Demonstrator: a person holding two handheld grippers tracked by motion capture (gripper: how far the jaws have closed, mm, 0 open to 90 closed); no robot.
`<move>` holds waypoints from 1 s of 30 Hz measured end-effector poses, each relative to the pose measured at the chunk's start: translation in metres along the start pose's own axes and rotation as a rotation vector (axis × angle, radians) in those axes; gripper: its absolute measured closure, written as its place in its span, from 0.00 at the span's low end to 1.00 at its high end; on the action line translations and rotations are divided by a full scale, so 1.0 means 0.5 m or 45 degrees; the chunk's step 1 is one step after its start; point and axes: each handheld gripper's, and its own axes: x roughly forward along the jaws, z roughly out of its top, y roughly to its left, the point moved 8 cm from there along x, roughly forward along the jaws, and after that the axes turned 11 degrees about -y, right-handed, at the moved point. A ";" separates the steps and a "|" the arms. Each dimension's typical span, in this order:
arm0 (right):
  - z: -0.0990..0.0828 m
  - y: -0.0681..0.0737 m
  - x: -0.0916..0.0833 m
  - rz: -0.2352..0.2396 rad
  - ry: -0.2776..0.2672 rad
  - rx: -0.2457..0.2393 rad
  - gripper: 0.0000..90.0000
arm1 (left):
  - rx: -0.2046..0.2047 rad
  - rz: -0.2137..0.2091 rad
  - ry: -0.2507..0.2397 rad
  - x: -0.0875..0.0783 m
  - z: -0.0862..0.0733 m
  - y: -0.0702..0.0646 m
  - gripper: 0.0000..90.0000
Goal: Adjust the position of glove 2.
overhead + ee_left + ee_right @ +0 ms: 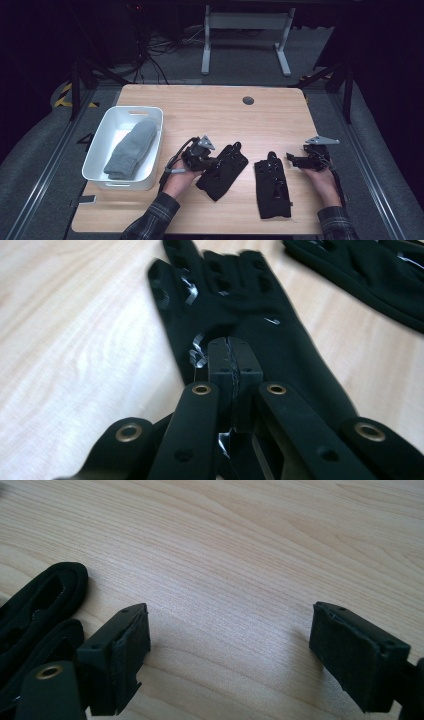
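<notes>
Two black gloves with silvery marks lie on the wooden table [200, 107]. My left gripper [215, 162] [232, 347] is shut, its jaws pressed together on the back of the left glove [223, 171] [250, 305], pinching its fabric near the middle. That glove lies slanted, fingers pointing away. The right glove [272, 187] lies flat, and a part of it shows at the top right of the left gripper view [370, 275]. My right gripper [291, 159] [230, 645] stands open just right of that glove's fingers [42, 605], with only bare table between its pads.
A white plastic bin [135, 111] stands at the table's left side with a grey knitted mitten [131, 148] inside. A round cable hole [248, 100] is at the back of the table. Table legs and cables lie on the floor beyond.
</notes>
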 end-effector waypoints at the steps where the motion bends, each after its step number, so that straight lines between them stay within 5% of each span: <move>1: 0.000 0.000 0.000 0.000 0.000 0.000 0.19 | -0.006 0.006 0.011 0.006 0.001 0.006 1.00; 12: 0.000 0.000 0.000 0.000 0.000 0.000 0.19 | 0.011 0.005 0.098 0.064 -0.009 0.019 1.00; 22: 0.000 0.000 0.000 0.000 0.000 0.000 0.19 | -0.048 0.065 0.135 0.020 -0.041 0.018 1.00; 30: 0.000 0.000 0.000 0.000 0.000 0.000 0.19 | -0.063 0.045 0.147 -0.019 -0.076 -0.013 1.00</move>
